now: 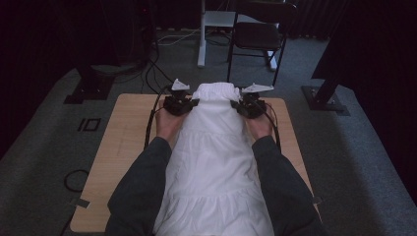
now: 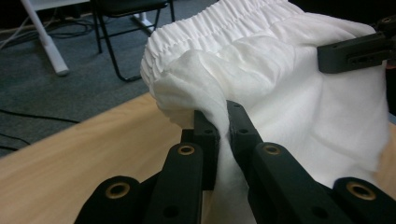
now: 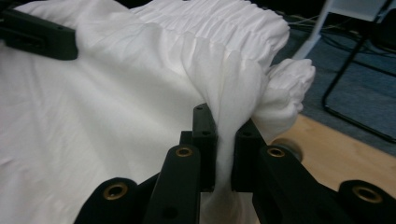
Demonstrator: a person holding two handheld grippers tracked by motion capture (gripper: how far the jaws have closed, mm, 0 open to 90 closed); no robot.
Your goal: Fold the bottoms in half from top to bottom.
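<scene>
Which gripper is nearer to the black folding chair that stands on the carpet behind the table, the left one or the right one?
Right. The right gripper sits almost straight below the chair in the high view; the left gripper is farther over, left of the white garment.

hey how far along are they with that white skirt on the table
Done: both sides are gripped. The left gripper and the right gripper are each shut on a pinch of the white skirt just below its elastic waistband. In hand: the waist end is held up off the wooden table, the hem trailing toward the person. Left: probably spreading it flat or folding it; no fold shows yet.
</scene>
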